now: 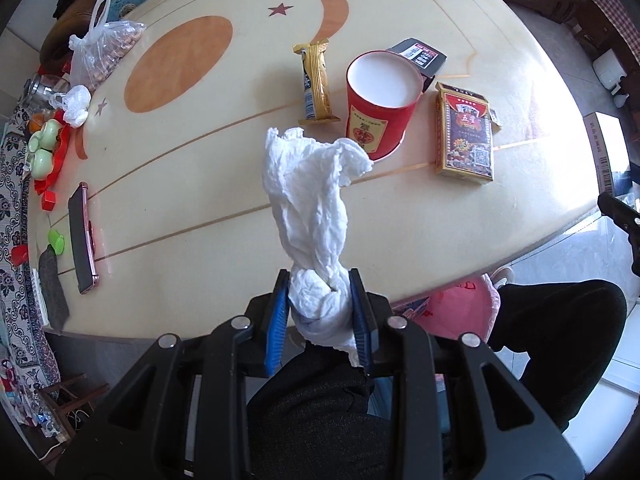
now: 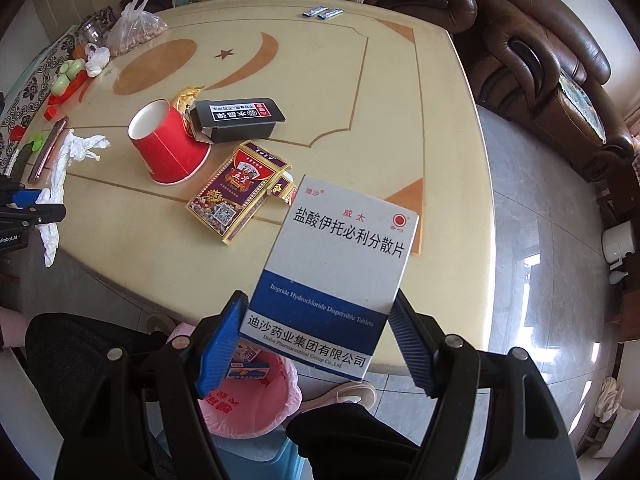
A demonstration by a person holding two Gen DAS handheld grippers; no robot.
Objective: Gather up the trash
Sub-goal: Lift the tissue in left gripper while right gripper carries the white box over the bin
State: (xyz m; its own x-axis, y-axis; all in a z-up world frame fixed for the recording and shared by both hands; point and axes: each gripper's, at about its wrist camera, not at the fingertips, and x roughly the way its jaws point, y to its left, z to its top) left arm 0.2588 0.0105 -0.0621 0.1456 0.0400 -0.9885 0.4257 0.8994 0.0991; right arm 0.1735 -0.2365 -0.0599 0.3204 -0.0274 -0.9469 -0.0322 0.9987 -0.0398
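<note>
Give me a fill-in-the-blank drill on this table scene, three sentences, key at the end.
1. The left claw is shut on a white ____.
2. The right claw holds a blue-and-white medicine ____.
3. The red cup stands ____ on the table, rim down.

Missing words: tissue; box; upside down

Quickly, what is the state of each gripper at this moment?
Left gripper: closed on the crumpled white tissue.
Right gripper: closed on the white and blue medicine box.
</note>
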